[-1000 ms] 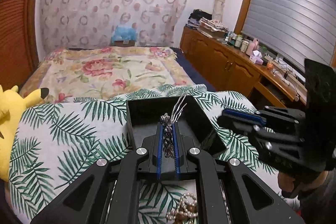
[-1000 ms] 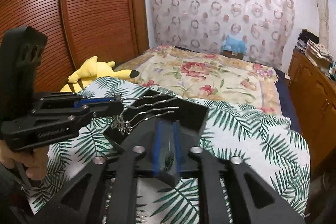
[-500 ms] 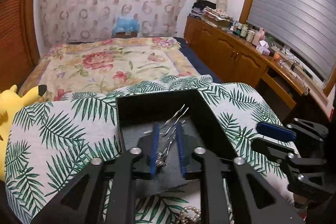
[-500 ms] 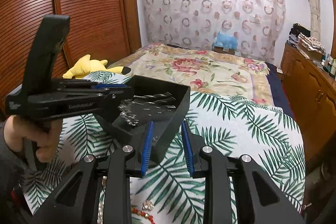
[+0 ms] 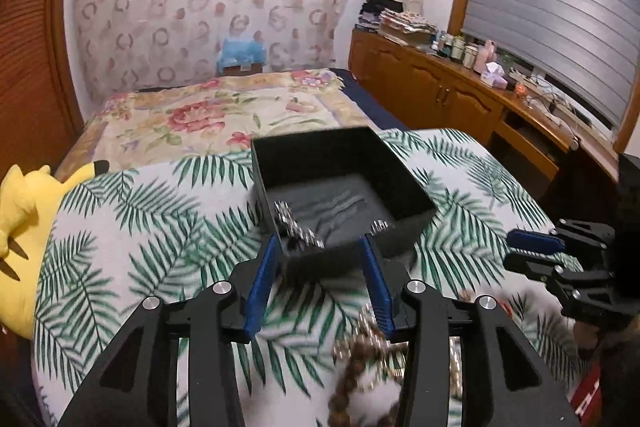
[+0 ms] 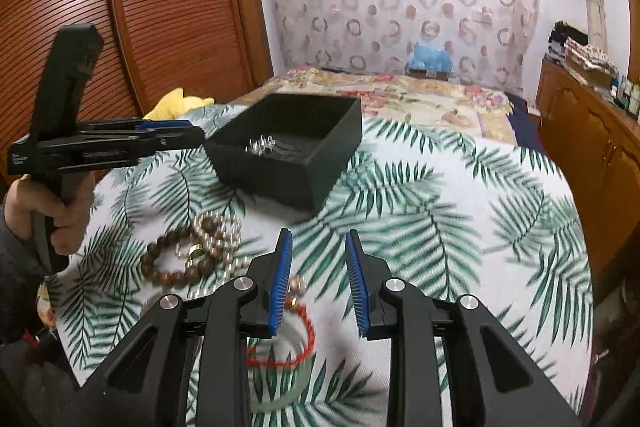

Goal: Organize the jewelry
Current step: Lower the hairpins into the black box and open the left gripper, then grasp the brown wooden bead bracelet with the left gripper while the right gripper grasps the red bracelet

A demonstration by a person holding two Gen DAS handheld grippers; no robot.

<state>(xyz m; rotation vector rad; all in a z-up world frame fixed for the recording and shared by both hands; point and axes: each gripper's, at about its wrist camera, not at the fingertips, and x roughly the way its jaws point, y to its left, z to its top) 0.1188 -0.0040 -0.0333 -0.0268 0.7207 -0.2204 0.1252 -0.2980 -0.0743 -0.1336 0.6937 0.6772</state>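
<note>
a: start from the left gripper. how do its jaws stand?

b: they are apart, and they have just been opening. nothing is pressed between the blue pads. just ahead of the tips sits the black box, and the silver chain lies inside it, bunched at the near wall, with thin silver pieces further in.

a: so that piece is delivered?

b: i think yes. it looks like the release step of one item, and the box is on the palm-leaf cloth, not held by any gripper.

a: and the right gripper?

b: its jaws are partly apart too, and empty. below and left of its tips lies the red cord bracelet, and under it a pale green bangle. further left are the brown bead bracelet and the pearl strand, tangled together. the box is ahead and a little left of them.

a: what does the next move ask for?

b: probably to pick one piece from that loose pile. the beads and pearls overlap, so the jaws must close on one strand only, or two come up together. the pile is blurred, so i cannot tell how they cross.
</note>
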